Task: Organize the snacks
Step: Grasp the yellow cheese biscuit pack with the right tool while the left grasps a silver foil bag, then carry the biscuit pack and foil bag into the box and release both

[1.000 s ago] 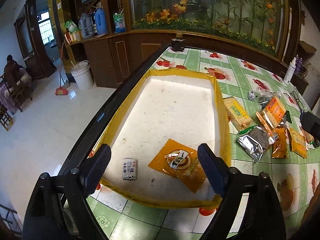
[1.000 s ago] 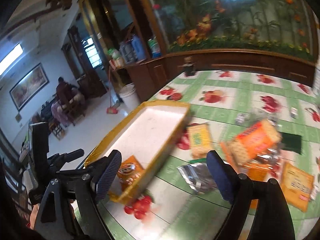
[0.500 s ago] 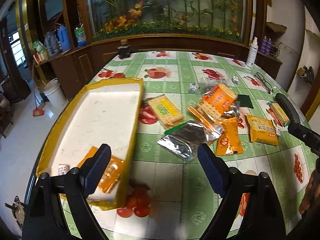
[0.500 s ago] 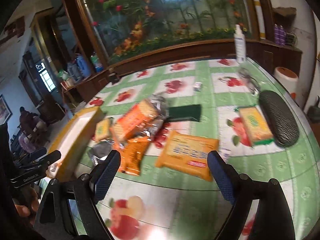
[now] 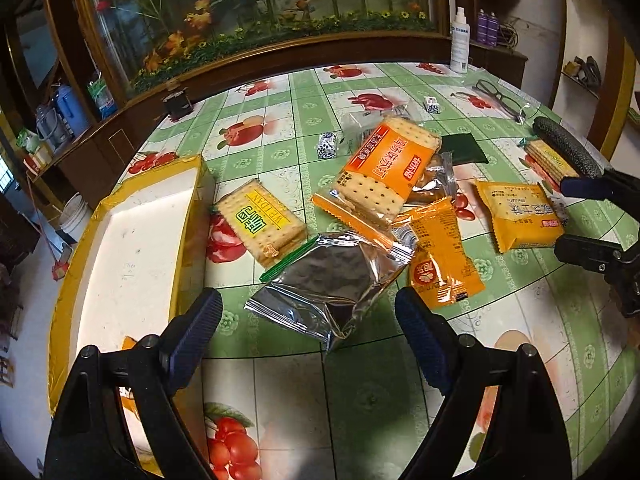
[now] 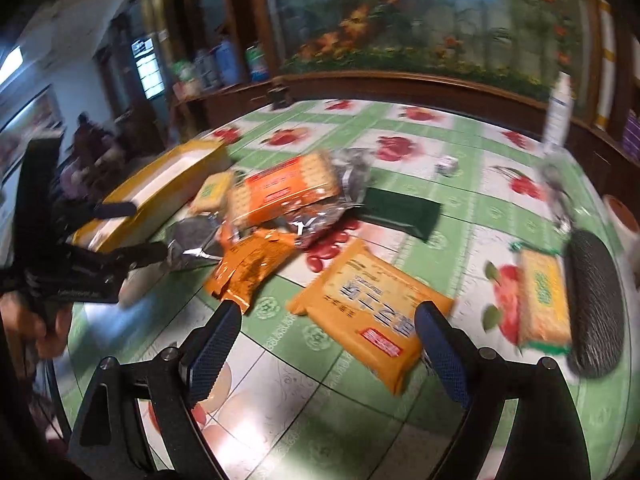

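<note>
Snack packets lie heaped on the green fruit-print tablecloth. My left gripper (image 5: 306, 304) hangs open just above a silver foil bag (image 5: 328, 284), touching nothing. Around the bag lie a yellow-green cracker pack (image 5: 260, 220), a big orange cracker pack (image 5: 380, 172) and a small orange packet (image 5: 440, 264). The yellow-rimmed tray (image 5: 132, 240) sits to the left. My right gripper (image 6: 330, 312) is open low over a flat yellow packet (image 6: 372, 312), which lies between and beyond its fingers. Each gripper shows in the other's view: left gripper (image 6: 120, 232), right gripper (image 5: 588, 216).
A black glasses case (image 6: 596, 300) and another cracker pack (image 6: 544, 300) lie at the right. A dark green cloth (image 6: 400, 208), small wrapped candies (image 5: 327, 145), spectacles (image 5: 496, 96) and a spray bottle (image 5: 459, 40) are farther back. The wooden aquarium cabinet bounds the table's far side.
My left gripper swung from over the tray rightward to the snack pile. My right gripper came down closer over the yellow packet. Both stayed open and empty.
</note>
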